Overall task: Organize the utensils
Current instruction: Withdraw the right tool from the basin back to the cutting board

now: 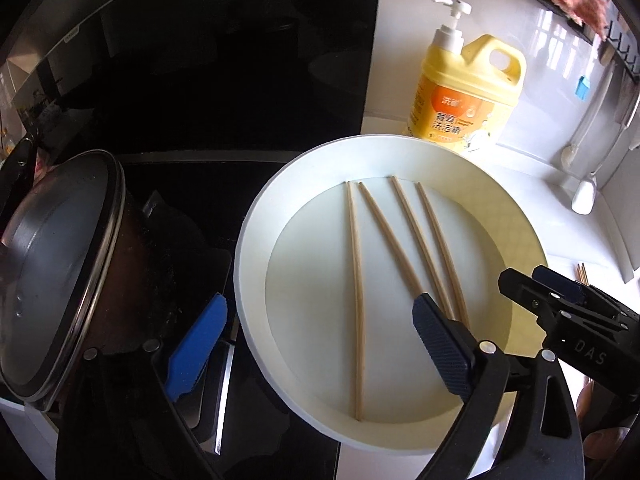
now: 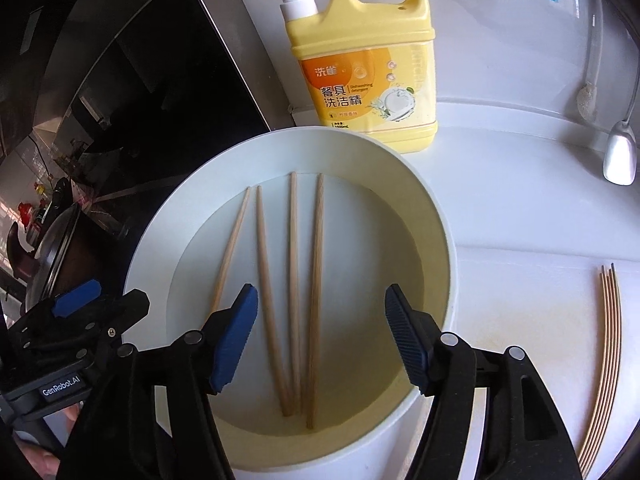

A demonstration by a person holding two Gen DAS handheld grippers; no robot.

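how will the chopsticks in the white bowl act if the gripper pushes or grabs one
The chopsticks look thin, stiff and light, so a nudge would probably slide or roll them across the white bowl. The smooth, narrow shafts may slip from the open right gripper.

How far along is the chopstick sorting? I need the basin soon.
Done: a bundle of chopsticks already lies together on the counter, right of the white basin. In hand: nothing; the right gripper hangs open over the basin and the left gripper is open too. Left: four chopsticks lie loose in the basin.
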